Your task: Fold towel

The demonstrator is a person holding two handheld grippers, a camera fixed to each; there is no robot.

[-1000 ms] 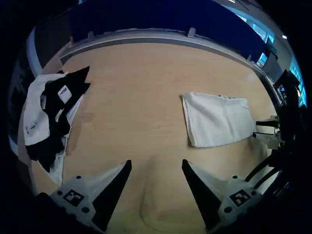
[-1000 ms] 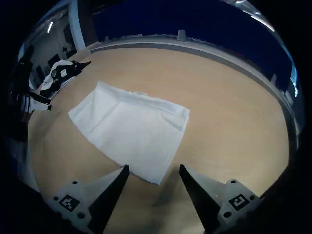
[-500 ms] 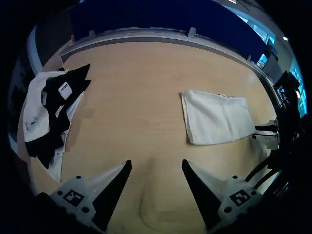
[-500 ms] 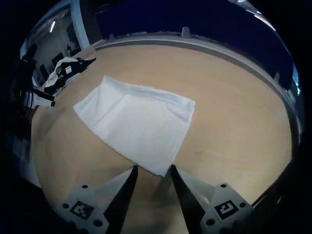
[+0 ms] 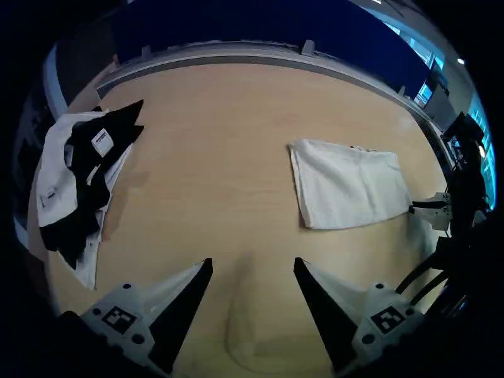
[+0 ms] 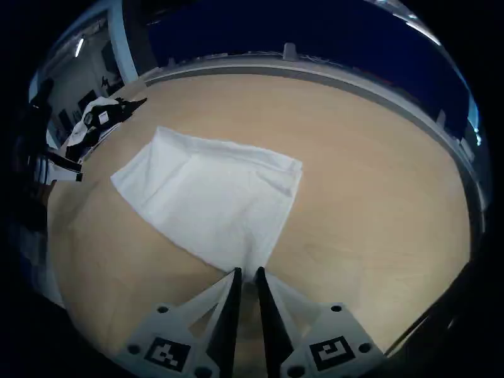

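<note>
One pale wooden worktop (image 5: 208, 157) carries everything, with a dark blue partition (image 5: 252, 25) standing along its far edge. On it lies the white towel (image 5: 349, 189) — spread flat, one layer doubled over another, its edges roughly squared. In the left gripper view the towel sits toward the worktop's right edge, with bare wood on every side of it. Well apart from it, at the worktop's left edge, is a heap of black and white clothes (image 5: 82, 183), crumpled, with small white tags showing on the black cloth.

The left gripper (image 5: 252, 259) hangs above bare wood near the worktop's near edge, its fingers spread wide with nothing between them, well short of the towel.

The right gripper (image 6: 247, 269) is down at the towel's near corner. Its fingers are drawn in to a narrow slit, and the tip of that corner sits pinched between the fingertips. In the right gripper view the rest of the towel fans out flat on the wood beyond the fingers, toward the far left — and the clothes heap shows small at the far left corner of the worktop. In the left gripper view this same gripper touches the towel's right-hand edge.
</note>
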